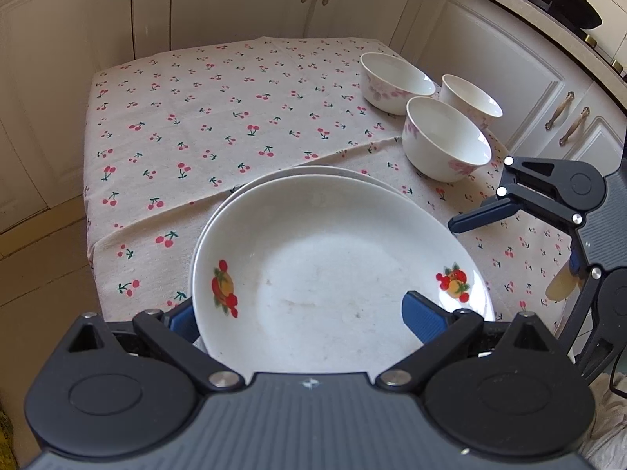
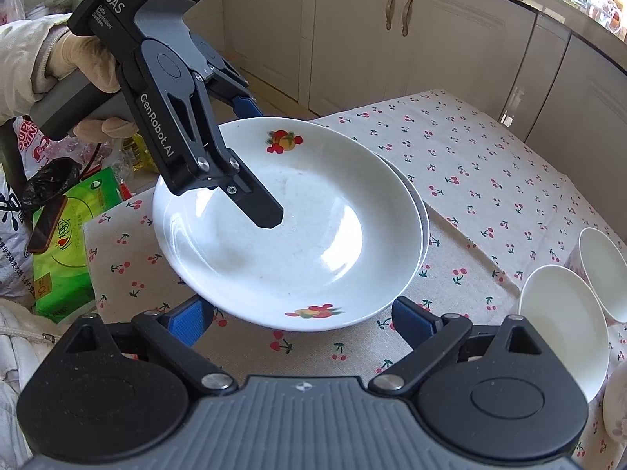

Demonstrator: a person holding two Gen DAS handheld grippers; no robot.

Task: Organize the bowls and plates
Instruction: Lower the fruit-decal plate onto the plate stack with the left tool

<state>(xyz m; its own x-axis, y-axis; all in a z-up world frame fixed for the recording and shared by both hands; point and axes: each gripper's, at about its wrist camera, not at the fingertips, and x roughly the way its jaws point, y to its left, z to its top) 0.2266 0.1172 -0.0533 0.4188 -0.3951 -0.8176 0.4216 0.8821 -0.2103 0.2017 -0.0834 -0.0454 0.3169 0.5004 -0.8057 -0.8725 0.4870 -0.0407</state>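
The left tongs (image 2: 256, 164) are held by a gloved hand (image 2: 88, 78) at the pistol-style handle, with a pale sleeve (image 2: 23, 58) seen at the wrist. Their two fingers are spread wide, one lowered over the near left, the other hidden beyond. The right tongs (image 1: 476, 205) are held level at the far right, fingers parted.
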